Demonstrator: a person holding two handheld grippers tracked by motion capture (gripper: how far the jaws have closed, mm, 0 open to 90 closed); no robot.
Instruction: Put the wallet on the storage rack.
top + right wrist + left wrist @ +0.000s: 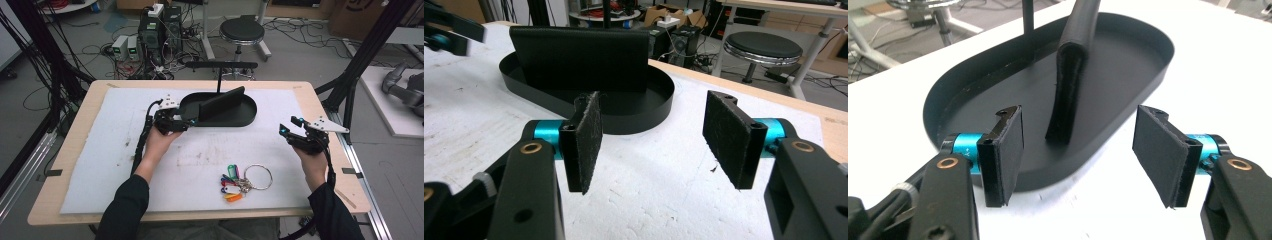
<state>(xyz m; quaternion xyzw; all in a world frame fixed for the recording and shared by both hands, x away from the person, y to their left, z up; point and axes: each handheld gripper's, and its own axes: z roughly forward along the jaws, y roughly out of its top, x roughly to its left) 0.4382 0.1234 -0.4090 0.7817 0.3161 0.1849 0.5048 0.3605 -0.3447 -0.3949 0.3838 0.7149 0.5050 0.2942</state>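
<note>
The wallet (221,103) is stood on edge in the black tray (248,119), leaning on the tray's post, and the left gripper (186,121) is held just before it, jaws spread and empty. The right gripper (286,133) is held apart, likewise spread and empty. Since the wallet is only propped, the left gripper is best drawn straight back without brushing it or the tray rim.

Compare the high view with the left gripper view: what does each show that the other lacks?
High view alone: the bunch of keys with coloured tags on the white mat, the right gripper, and the stool. Left gripper view alone: the open gap between the left gripper pads, nothing in it. Both: the black oval tray with the black wallet leaning upright inside.
</note>
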